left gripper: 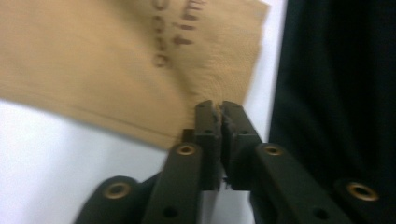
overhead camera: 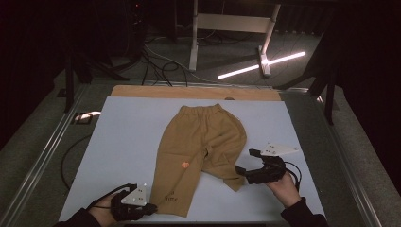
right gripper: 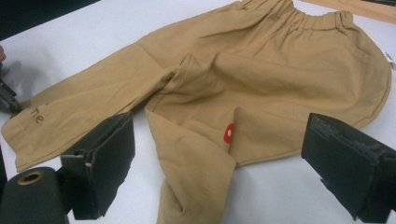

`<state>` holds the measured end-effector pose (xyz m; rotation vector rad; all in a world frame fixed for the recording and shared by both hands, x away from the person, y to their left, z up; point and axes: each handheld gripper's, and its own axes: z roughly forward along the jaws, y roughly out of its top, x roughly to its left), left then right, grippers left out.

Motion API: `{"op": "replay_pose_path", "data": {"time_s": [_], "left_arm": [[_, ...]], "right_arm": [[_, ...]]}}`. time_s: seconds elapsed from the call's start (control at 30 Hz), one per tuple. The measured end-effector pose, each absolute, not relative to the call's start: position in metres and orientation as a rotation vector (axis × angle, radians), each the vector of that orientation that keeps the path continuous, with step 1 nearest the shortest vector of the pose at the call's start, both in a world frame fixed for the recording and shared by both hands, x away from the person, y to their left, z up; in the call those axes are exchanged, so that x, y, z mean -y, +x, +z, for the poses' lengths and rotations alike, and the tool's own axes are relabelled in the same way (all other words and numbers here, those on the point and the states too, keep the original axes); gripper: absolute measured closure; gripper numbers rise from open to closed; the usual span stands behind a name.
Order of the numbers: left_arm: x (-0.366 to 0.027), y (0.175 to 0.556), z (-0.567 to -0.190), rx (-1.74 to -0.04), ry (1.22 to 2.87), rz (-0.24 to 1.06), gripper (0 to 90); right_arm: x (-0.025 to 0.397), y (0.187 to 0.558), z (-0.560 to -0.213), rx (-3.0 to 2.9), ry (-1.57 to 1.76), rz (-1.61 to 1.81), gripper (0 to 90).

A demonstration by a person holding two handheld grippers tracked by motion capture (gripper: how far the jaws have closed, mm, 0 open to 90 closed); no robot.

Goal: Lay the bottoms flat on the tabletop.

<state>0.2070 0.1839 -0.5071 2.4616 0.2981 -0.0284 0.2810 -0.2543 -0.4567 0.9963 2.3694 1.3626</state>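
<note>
Tan cotton trousers (overhead camera: 201, 146) lie flat on the white table (overhead camera: 123, 142), waistband far, legs near; they look soft and light (likely to drape and slide), best taken at hems. The left gripper (overhead camera: 152, 208), low at the near-left hem, is pinched on its corner. The right gripper (overhead camera: 246, 163) hovers wide open beside the right leg, holding nothing.

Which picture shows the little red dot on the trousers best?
The right gripper view: the red dot sits close and sharp on the tan trousers. The high view shows it small. The left gripper view has just a hem corner.
</note>
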Motion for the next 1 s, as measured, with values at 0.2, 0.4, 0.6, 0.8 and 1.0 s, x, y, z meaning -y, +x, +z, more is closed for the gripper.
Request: {"op": "replay_pose_path", "data": {"time_s": [0.2, 0.4, 0.6, 0.8, 1.0], "left_arm": [[-0.176, 0.202, -0.493, -0.279, 2.368, 0.000, 50.4], [-0.146, 0.190, -0.469, -0.188, 2.250, -0.001, 48.5], [-0.108, 0.187, -0.485, -0.115, 2.336, -0.021, 51.3], [-0.096, 0.200, -0.509, -0.142, 2.441, 0.019, 57.1], [-0.096, 0.204, -0.511, -0.145, 2.420, 0.056, 84.6]], "right_arm": [[0.255, 0.281, -0.458, -2.370, 0.998, 1.359, 9.9], [0.255, 0.281, -0.457, -2.362, 1.000, 1.375, 9.9], [0.254, 0.281, -0.458, -2.374, 0.999, 1.370, 9.9], [0.254, 0.280, -0.459, -2.380, 0.995, 1.381, 9.8], [0.256, 0.282, -0.460, -2.373, 0.995, 1.374, 9.9]]}}
